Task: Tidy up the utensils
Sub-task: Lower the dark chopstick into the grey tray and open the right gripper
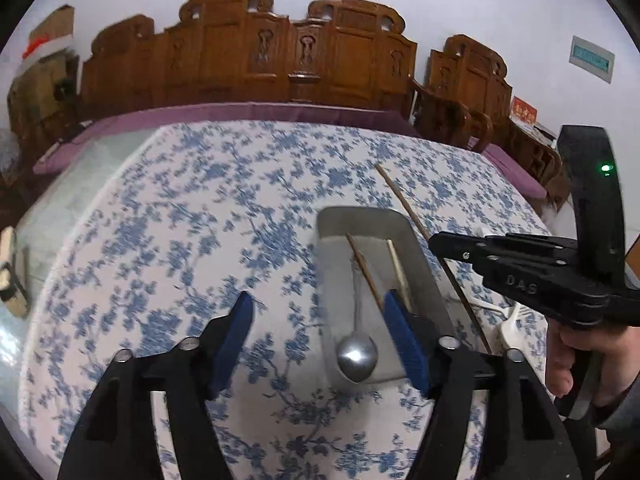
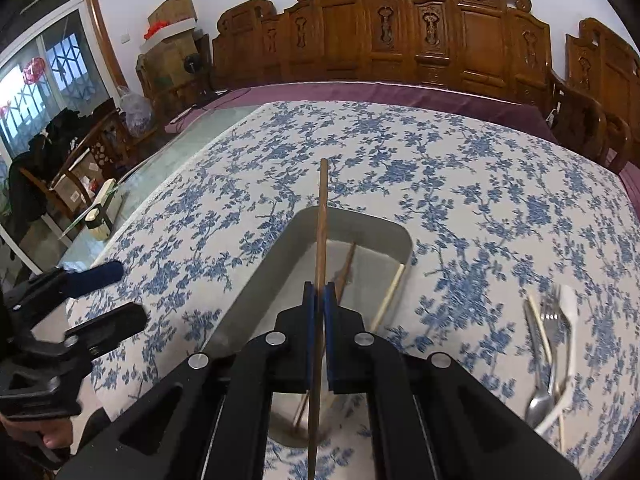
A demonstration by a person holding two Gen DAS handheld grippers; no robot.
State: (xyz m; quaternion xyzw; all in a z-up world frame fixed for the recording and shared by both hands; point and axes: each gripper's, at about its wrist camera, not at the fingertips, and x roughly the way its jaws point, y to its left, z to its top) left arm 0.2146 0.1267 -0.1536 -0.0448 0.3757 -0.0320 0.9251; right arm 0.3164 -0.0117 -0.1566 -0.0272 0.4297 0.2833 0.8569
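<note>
Tablecloth (image 2: 460,168) blue-floral, carved wooden bench (image 2: 400,32) behind, white wall (image 1: 440,8)

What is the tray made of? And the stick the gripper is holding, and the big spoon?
The tray looks like metal: dull grey, with a soft sheen on its walls. The stick, pinched in the right gripper, looks like wood or bamboo: brown and matte, though which one is unclear. The spoon in the tray looks like polished steel: silvery, with a bright glint on its bowl.
</note>
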